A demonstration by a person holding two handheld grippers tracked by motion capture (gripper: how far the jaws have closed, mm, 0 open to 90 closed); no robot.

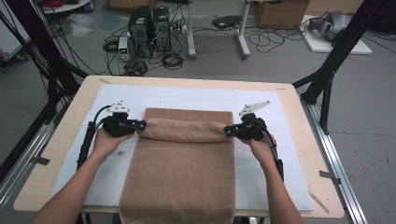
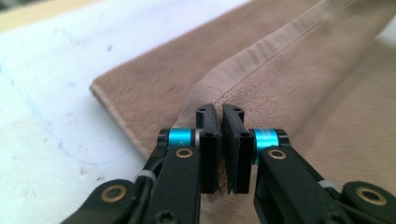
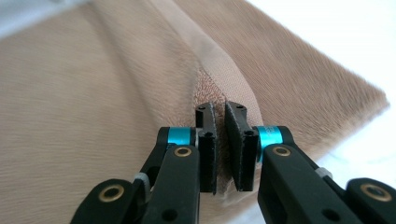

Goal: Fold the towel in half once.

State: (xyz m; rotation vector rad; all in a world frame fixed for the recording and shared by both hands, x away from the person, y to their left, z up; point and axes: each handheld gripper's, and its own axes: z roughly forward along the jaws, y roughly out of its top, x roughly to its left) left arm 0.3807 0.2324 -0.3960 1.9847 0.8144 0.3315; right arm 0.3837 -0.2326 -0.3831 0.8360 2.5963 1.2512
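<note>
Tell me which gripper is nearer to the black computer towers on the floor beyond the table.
Left. The left gripper grips the brown towel at its left edge, nearly below the computer towers in the high view. The right gripper grips the towel's right edge, farther off to the side.

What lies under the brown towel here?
The brown towel lies on a white mat over the wooden table; anything beneath its folded-over part is covered.

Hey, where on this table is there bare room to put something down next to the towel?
Free: the white mat strip beyond the towel, and its strips left and right of the towel. Crowded: the towel's lifted fold, where the left gripper and right gripper pinch its edges.
</note>
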